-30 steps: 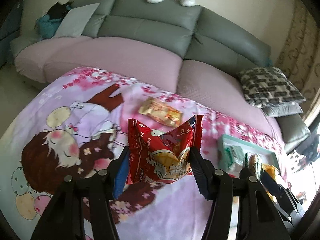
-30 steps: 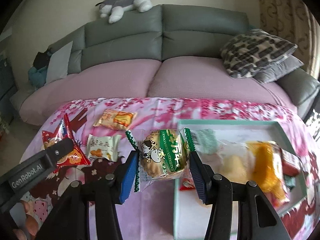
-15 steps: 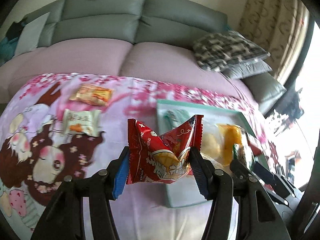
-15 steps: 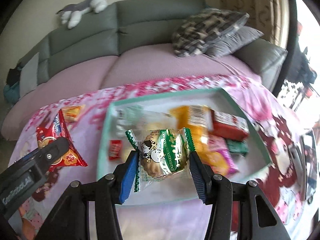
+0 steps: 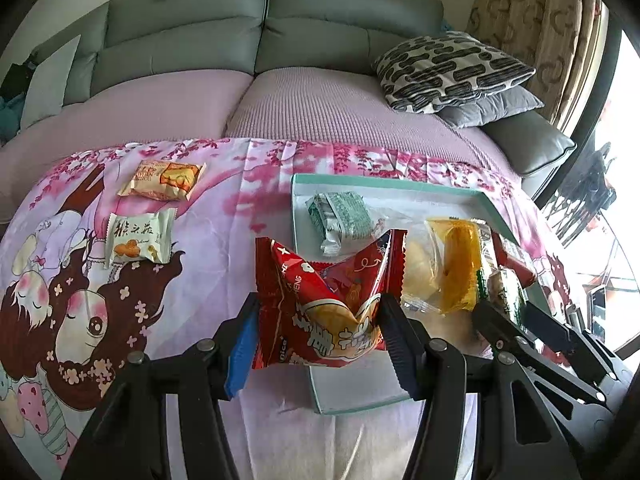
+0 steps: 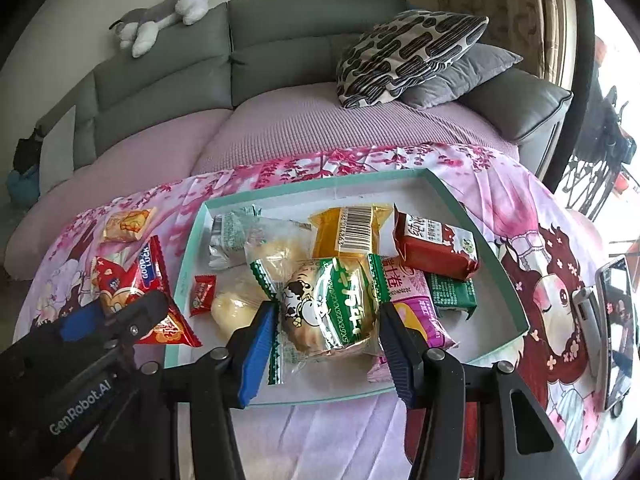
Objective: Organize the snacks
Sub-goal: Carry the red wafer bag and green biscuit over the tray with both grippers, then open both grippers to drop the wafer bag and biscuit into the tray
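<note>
My left gripper (image 5: 320, 336) is shut on a red snack bag (image 5: 324, 300), held above the near left corner of the teal tray (image 5: 384, 184). My right gripper (image 6: 326, 340) is shut on a green-and-white cow-print bun packet (image 6: 332, 304), held over the tray (image 6: 500, 264), which holds several snacks. The red bag also shows in the right wrist view (image 6: 136, 280), at the tray's left edge. Two loose snacks lie on the pink cloth at left: an orange packet (image 5: 162, 180) and a white packet (image 5: 138, 240).
A grey and pink sofa (image 5: 304, 92) runs behind the table, with patterned cushions (image 5: 448, 68) at right and a plush toy (image 6: 164, 16) on its back. A phone (image 6: 616, 328) lies on the cloth right of the tray.
Both grippers have swung right, from over the cloth to over the tray, each still holding its snack. The tray now sits centred in the right wrist view.
</note>
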`<state>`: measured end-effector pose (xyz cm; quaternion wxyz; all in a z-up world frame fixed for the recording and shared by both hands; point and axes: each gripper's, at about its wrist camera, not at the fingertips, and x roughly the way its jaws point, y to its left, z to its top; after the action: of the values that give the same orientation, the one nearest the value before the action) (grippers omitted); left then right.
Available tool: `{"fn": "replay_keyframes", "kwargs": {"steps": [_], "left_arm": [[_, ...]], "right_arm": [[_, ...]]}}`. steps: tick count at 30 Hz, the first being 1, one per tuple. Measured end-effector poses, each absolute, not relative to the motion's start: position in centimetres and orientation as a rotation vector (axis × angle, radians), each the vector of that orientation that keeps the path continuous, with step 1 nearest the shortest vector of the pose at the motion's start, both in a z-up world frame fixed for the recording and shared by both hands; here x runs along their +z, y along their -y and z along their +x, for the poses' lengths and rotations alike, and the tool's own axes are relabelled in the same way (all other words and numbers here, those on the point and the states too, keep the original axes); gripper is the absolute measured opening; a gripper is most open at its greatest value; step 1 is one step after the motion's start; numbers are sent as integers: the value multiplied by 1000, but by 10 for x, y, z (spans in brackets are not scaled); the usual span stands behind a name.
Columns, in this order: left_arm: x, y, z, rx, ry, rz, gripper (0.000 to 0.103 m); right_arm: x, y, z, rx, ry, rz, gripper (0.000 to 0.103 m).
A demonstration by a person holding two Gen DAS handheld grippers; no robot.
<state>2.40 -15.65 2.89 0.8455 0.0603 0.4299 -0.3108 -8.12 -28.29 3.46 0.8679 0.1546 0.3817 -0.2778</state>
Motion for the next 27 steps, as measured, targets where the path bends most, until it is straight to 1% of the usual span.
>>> {"fn": "replay_keyframes", "kwargs": {"steps": [15, 27], "left_arm": [[9, 175, 20, -691, -963, 192, 60], [7, 180, 20, -696, -946, 215, 60]], "right_arm": [[18, 300, -86, -637, -887, 392, 55], [15, 304, -84, -637, -871, 408, 56]]}}
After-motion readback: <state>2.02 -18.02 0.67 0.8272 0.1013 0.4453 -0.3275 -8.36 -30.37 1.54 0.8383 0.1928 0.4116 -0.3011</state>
